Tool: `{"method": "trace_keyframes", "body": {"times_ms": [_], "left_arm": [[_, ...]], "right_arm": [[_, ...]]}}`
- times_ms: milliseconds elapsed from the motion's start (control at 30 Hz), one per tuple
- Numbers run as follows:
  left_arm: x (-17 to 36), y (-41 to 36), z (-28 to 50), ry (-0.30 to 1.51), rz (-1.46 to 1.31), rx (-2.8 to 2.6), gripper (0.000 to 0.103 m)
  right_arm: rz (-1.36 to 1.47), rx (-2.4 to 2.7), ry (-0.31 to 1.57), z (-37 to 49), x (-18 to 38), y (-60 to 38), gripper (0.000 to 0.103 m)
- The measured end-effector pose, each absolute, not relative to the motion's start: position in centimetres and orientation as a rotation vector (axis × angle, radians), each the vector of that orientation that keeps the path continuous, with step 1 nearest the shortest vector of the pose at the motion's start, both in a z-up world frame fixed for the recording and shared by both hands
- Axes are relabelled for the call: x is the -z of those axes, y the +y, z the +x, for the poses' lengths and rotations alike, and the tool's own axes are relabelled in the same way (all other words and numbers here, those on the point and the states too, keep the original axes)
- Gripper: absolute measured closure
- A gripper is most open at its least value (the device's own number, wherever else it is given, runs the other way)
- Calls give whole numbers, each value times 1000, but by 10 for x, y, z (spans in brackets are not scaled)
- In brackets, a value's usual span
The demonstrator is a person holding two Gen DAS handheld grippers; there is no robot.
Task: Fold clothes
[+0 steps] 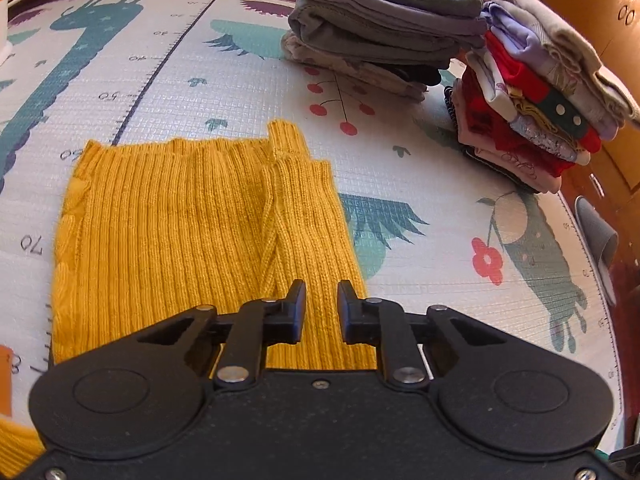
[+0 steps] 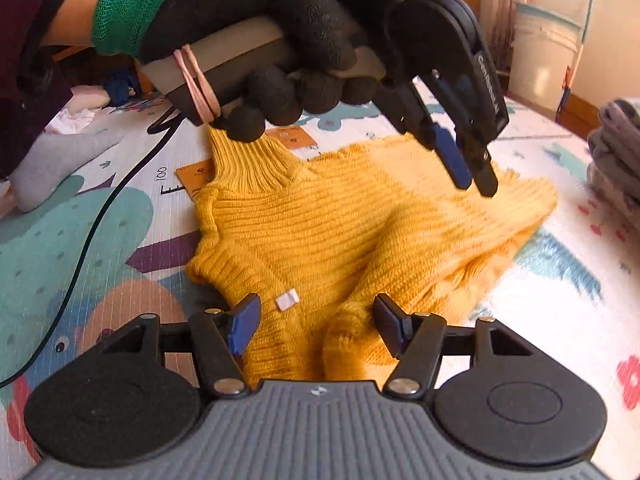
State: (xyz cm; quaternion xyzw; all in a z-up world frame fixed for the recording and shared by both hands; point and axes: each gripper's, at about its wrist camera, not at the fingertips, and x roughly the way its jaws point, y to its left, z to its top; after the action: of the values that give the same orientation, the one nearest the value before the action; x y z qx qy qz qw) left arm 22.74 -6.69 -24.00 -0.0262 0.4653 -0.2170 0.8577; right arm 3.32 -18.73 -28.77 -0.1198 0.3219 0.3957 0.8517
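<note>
**Sweater half folded, both tongs free**

Lying flat on the play mat (image 1: 208, 92), the yellow sweater (image 1: 192, 224) has one sleeve (image 1: 304, 216) already laid over its body. The left gripper (image 1: 321, 308) hovers over it, tongs a little spread, pinching nothing. The right gripper (image 2: 316, 324) is spread wide near the shoulder. Next, I judge, it must grasp an edge and fold across.

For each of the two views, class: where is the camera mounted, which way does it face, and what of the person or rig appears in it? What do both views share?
Left wrist: on the left gripper, facing along its open fingers over the yellow sweater toward two stacks of folded clothes.
Right wrist: on the right gripper, open, facing the sweater's collar; the gloved hand and a socked foot show.
Shared: sweater, play mat, left gripper.
</note>
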Motion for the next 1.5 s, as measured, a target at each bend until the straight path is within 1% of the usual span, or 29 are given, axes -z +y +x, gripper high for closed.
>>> {"method": "trace_keyframes", "body": {"times_ms": [167, 300, 367, 400, 433, 467, 700, 767, 800, 833, 1000, 1033, 1067, 1100, 1200, 1233, 1300, 1367, 1400, 1500], "left_arm": [[241, -85, 285, 951, 7, 430, 87], [256, -89, 316, 1024, 17, 401, 87], [261, -84, 319, 1045, -22, 399, 88], [262, -82, 321, 1052, -38, 396, 91], [262, -79, 320, 1049, -43, 389, 98], [261, -78, 319, 1038, -42, 382, 99], [257, -81, 312, 993, -28, 355, 100], [258, -85, 311, 997, 10, 331, 96], [254, -86, 309, 984, 38, 313, 96], [249, -85, 305, 966, 48, 312, 96], [211, -64, 274, 907, 153, 345, 86], [201, -56, 267, 900, 208, 363, 77], [192, -47, 260, 894, 262, 378, 64], [183, -35, 254, 896, 316, 390, 59], [155, 21, 237, 926, 468, 355, 58], [147, 43, 234, 933, 464, 308, 58], [131, 93, 226, 951, 376, 202, 58], [121, 131, 212, 947, 265, 105, 58], [118, 149, 202, 943, 188, 61, 58], [121, 196, 160, 923, -108, -64, 58]], "right_arm": [[-105, -830, 699, 38, 293, -200, 39], [-20, -827, 707, 42, 299, -206, 38], [-19, -827, 708, 42, 299, -204, 38], [-12, -828, 709, 44, 300, -204, 38], [-6, -828, 710, 45, 300, -204, 37], [-6, -829, 710, 45, 301, -203, 37], [-11, -828, 714, 45, 301, -201, 36], [-9, -827, 717, 45, 301, -199, 35], [-8, -827, 718, 45, 300, -199, 35], [-5, -826, 721, 45, 300, -199, 35], [21, -800, 710, 42, 290, -208, 37], [19, -793, 705, 40, 286, -210, 37], [13, -788, 695, 38, 282, -212, 37], [7, -782, 686, 37, 278, -215, 37], [-21, -765, 662, 35, 265, -219, 37], [-32, -759, 651, 35, 259, -221, 37], [-71, -758, 632, 39, 247, -220, 37], [-112, -772, 601, 52, 226, -217, 40], [-133, -779, 586, 58, 216, -215, 42], [-194, -801, 539, 78, 185, -210, 43]]}}
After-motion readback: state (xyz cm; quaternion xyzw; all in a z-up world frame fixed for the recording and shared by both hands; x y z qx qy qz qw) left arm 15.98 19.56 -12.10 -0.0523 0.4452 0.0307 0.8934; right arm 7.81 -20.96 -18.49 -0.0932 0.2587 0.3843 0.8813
